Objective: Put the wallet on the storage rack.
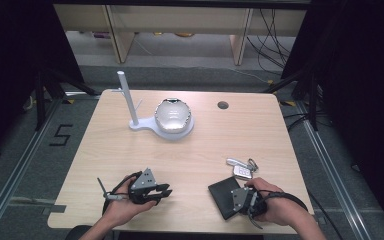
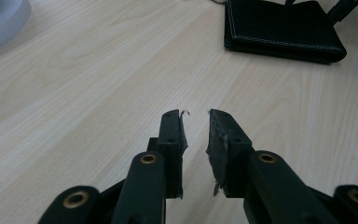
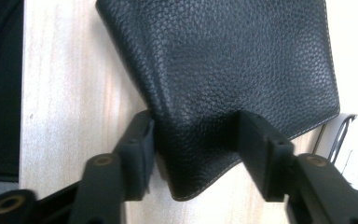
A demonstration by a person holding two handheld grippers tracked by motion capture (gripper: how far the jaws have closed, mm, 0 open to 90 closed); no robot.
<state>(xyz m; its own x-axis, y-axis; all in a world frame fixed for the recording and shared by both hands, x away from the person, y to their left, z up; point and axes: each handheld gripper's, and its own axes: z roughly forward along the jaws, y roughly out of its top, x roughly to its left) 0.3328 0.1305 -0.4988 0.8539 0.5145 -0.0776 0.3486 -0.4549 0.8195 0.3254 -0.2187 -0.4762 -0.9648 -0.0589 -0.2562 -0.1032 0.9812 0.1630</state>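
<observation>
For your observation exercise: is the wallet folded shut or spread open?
Folded shut: the wallet lies flat, its two stitched layers stacked edge to edge.

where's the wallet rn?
High view: the black wallet lies near the table's front edge on the right, just below the keys, with a corner between the right claw's jaws.

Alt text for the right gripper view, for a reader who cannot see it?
A black leather wallet lies on a light wooden table, one corner between the right gripper's two black fingers, which touch its edges. A set of keys shows at the right edge.
</observation>
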